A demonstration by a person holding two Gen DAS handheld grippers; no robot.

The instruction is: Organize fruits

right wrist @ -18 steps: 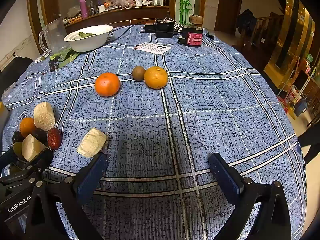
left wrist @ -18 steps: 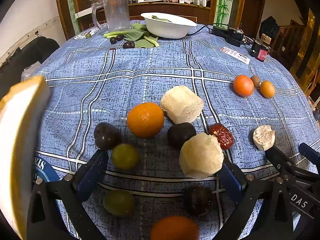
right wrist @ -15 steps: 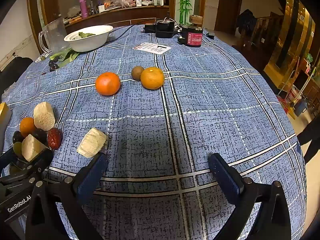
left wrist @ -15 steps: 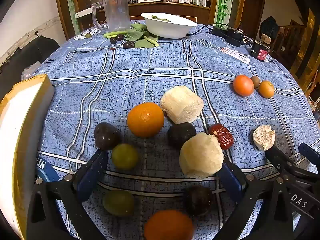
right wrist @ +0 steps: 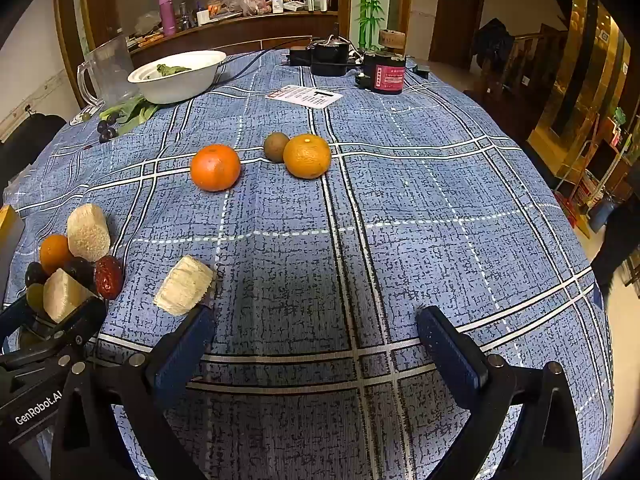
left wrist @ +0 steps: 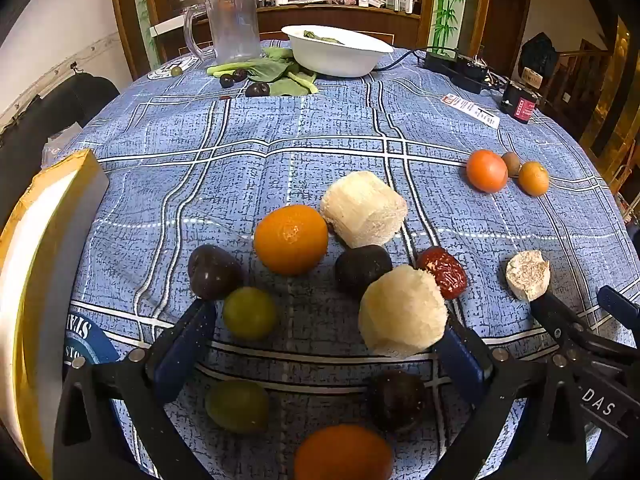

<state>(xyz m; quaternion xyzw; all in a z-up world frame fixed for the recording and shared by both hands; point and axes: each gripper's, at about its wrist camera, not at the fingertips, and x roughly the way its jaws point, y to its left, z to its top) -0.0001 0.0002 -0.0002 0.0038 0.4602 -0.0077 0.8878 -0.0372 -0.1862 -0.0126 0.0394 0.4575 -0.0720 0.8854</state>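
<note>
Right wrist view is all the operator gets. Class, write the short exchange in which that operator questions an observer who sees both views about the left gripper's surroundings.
Operator: What lies between the left gripper fingers?
Observer: A green fruit, a dark fruit and an orange, loose on the cloth.
Operator: What is the yellow-edged thing at my left edge?
Observer: A box, white inside, left of the fruit cluster.
Operator: Are the left jaws gripping?
Observer: No, wide open, gripping nothing.
</note>
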